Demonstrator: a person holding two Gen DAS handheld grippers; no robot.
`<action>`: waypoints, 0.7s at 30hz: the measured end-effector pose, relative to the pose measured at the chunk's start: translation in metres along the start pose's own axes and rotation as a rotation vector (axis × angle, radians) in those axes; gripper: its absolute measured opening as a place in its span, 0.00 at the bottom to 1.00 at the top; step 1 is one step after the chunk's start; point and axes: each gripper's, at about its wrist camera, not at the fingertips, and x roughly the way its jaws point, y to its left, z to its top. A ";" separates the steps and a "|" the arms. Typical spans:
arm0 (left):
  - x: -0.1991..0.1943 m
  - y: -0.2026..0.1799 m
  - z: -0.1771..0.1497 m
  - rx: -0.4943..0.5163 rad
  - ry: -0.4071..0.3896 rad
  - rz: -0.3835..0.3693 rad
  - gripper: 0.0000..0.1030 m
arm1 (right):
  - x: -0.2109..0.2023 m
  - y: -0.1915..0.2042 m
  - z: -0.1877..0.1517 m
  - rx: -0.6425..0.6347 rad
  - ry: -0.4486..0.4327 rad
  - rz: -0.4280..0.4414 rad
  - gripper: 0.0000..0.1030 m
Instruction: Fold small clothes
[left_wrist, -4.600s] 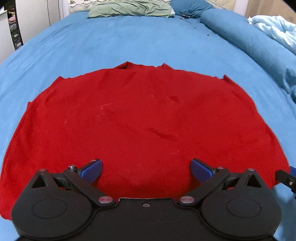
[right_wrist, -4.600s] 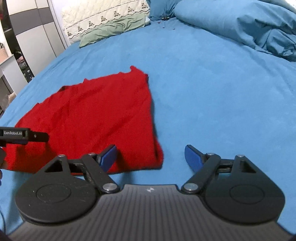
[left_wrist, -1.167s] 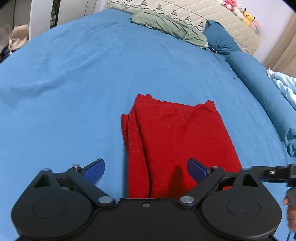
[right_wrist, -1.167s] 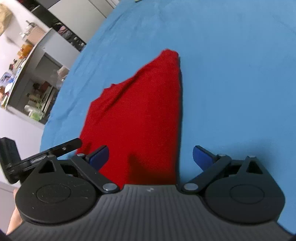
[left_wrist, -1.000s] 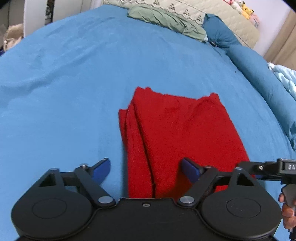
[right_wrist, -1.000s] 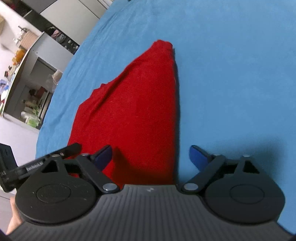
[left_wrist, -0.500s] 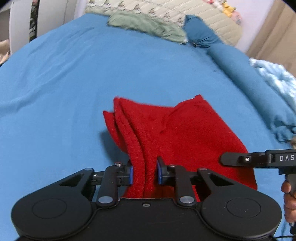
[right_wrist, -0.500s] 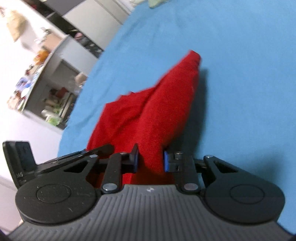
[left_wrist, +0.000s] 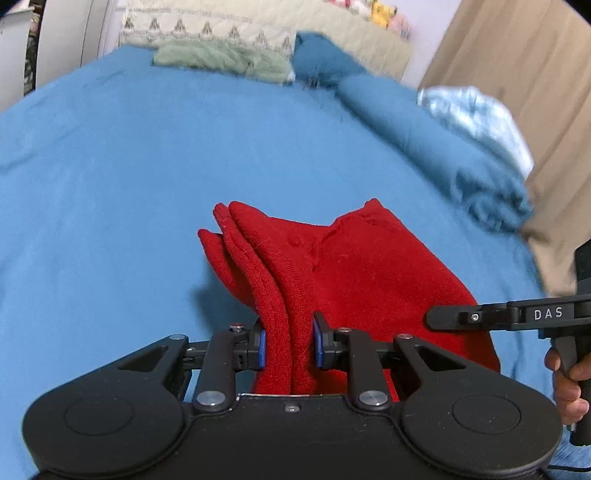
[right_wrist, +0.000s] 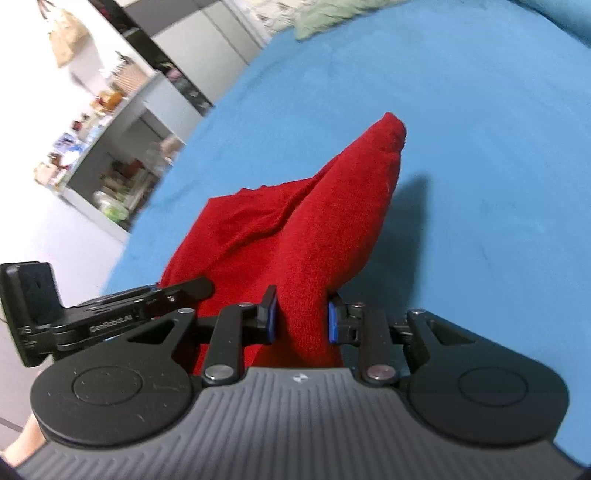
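A red knit garment (left_wrist: 354, 269), folded into a narrow strip of several layers, is lifted off the blue bed sheet (left_wrist: 129, 166) at its near end. My left gripper (left_wrist: 288, 347) is shut on the near left corner of the garment. My right gripper (right_wrist: 301, 317) is shut on the near right corner of the garment (right_wrist: 295, 236). The far end of the garment hangs down toward the sheet. The right gripper's body shows at the right of the left wrist view (left_wrist: 517, 317), and the left gripper shows at the left of the right wrist view (right_wrist: 110, 314).
A green pillow (left_wrist: 221, 61) and a quilted headboard cushion (left_wrist: 240, 27) lie at the bed's far end. A rolled blue duvet (left_wrist: 443, 144) runs along the right side. Shelves with clutter (right_wrist: 103, 147) stand off the bed's left side.
Both grippers closed on the near corners of the folded garment and raised it, so its near end has come off the sheet. Earlier it lay flat and wider.
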 end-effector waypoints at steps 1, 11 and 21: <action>0.012 -0.002 -0.009 0.002 0.024 0.009 0.24 | 0.005 -0.008 -0.010 0.001 0.012 -0.023 0.40; 0.004 -0.018 -0.027 0.031 -0.073 0.184 0.72 | -0.010 -0.019 -0.038 -0.016 -0.096 -0.087 0.81; 0.026 0.002 -0.048 0.053 -0.006 0.269 0.77 | 0.014 -0.029 -0.059 -0.084 -0.102 -0.301 0.89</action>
